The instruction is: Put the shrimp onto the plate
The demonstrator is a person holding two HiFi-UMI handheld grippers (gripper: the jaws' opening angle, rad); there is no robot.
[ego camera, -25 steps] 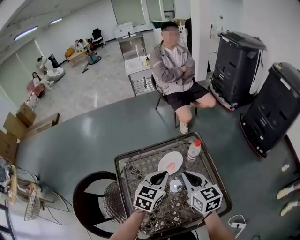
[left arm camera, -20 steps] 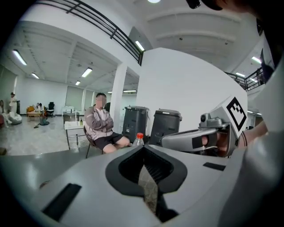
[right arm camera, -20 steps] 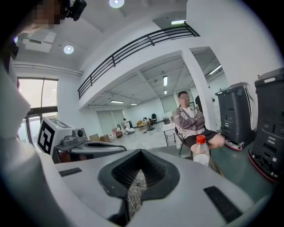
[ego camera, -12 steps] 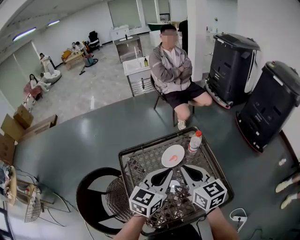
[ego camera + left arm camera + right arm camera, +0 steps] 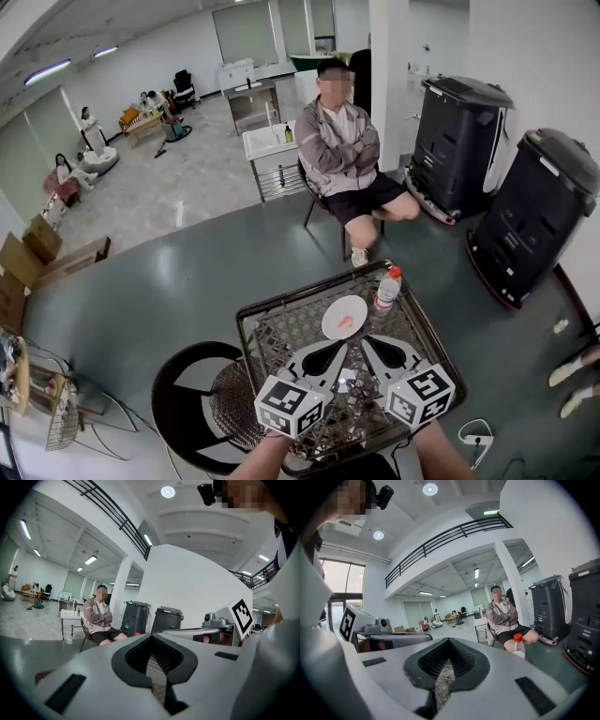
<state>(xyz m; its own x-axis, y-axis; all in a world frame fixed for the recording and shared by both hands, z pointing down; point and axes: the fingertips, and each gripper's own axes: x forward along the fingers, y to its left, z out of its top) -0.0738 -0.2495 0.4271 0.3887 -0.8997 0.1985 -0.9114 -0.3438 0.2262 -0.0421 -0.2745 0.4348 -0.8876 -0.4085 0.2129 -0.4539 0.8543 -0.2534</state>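
Holding the left hand-held gripper and the right hand-held gripper side by side over the near half of the mesh surface, marker cubes toward the camera, tips pointing away. Showing the left jaws with tips together, only a leaf-shaped gap between the ribbed pads, nothing in it but mesh seen through. Showing the same on the right: tips meeting, nothing gripped. Looking past the tips to the white plate, sitting on the far half of the surface, apart from both hand-held grippers. Spotting the shrimp, pink, lying on the plate, a little toward its near edge. Noting a clear bottle with a red cap standing upright just right of the plate, near the far right corner. Catching a seated person beyond the surface, arms folded, two black units to the right, and a dark round chair just left of the surface.
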